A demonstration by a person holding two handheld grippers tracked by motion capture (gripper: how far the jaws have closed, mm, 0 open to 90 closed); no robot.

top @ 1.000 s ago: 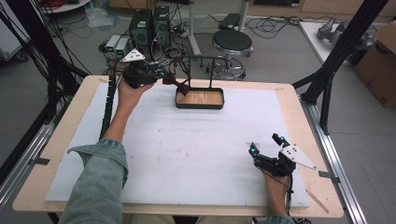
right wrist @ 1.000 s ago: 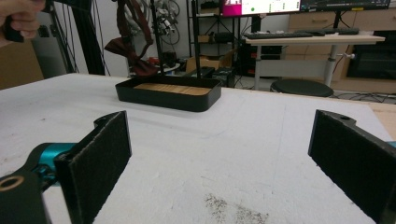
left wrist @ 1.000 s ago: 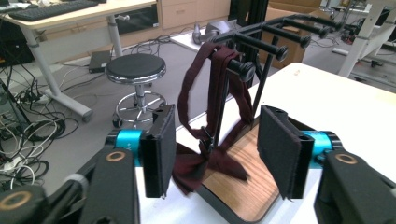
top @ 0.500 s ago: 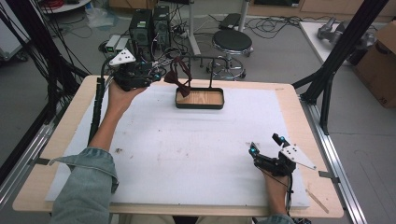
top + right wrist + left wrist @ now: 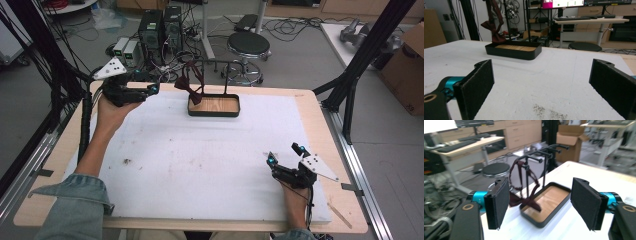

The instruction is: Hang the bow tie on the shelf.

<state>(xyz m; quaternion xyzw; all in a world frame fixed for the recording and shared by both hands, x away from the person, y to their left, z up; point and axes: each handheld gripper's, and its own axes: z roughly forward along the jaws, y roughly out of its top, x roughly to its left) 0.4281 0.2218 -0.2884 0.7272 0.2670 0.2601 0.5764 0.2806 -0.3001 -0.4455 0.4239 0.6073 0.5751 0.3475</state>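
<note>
A dark red bow tie [image 5: 192, 84] hangs by its strap from a peg of the black rack [image 5: 220, 63]. Its knot dangles over the left end of the black wood-bottomed tray [image 5: 214, 114]. My left gripper [image 5: 151, 91] is held above the table's back left, a short way left of the bow tie. It is open: its jaws have just been opening and nothing is between them. In the left gripper view the bow tie [image 5: 524, 201] and tray [image 5: 534, 221] lie beyond the pads of the gripper [image 5: 540, 195]. My right gripper [image 5: 283, 154] rests open and empty at the front right.
A white foam mat [image 5: 200, 160] covers the wooden table, with dark specks [image 5: 125, 161] near its left. Behind the table are a round stool [image 5: 248, 45] and computer cases [image 5: 160, 25]. Black frame posts stand at both sides, and a cardboard box [image 5: 407, 65] at the far right.
My left gripper has drawn back to the left, away from the rack, with its jaws wider apart. The bow tie stays hanging on the peg. The right gripper has kept still.
</note>
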